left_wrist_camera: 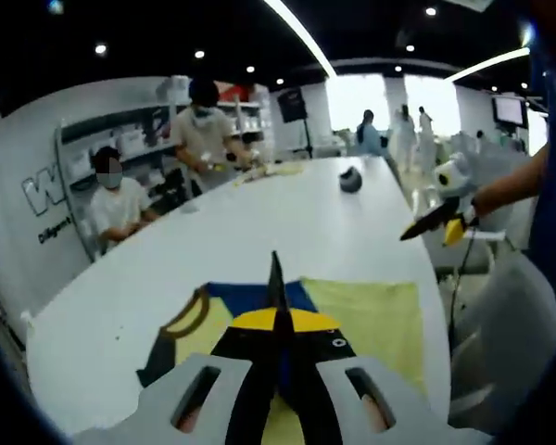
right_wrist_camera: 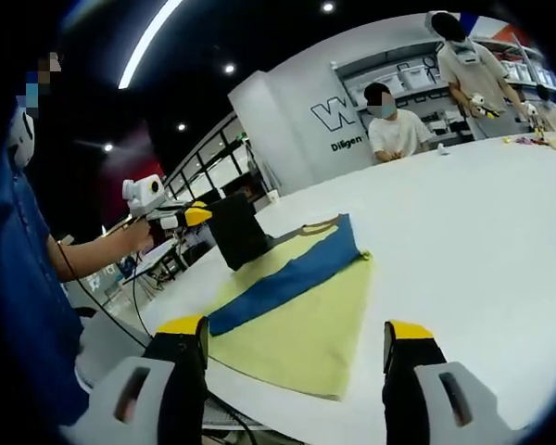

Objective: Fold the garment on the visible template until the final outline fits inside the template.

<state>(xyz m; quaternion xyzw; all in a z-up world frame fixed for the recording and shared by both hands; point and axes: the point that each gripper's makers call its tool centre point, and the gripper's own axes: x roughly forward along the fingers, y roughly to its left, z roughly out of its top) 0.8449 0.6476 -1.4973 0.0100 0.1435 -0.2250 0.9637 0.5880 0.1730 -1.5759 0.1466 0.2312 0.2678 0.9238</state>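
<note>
Closely paired left gripper (left_wrist_camera: 278, 306) jaws above yellow-and-blue garment (left_wrist_camera: 371, 311); right gripper (right_wrist_camera: 296, 338) jaws wide, empty.

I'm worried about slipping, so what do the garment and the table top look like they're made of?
The garment looks like thin woven or knit cloth, matte yellow with a blue band: it lies limp and flat with soft edges. The table looks like smooth hard laminate or painted board, white with a faint sheen; which one I cannot tell. The right tongs stand open, the left tongs shut.
</note>
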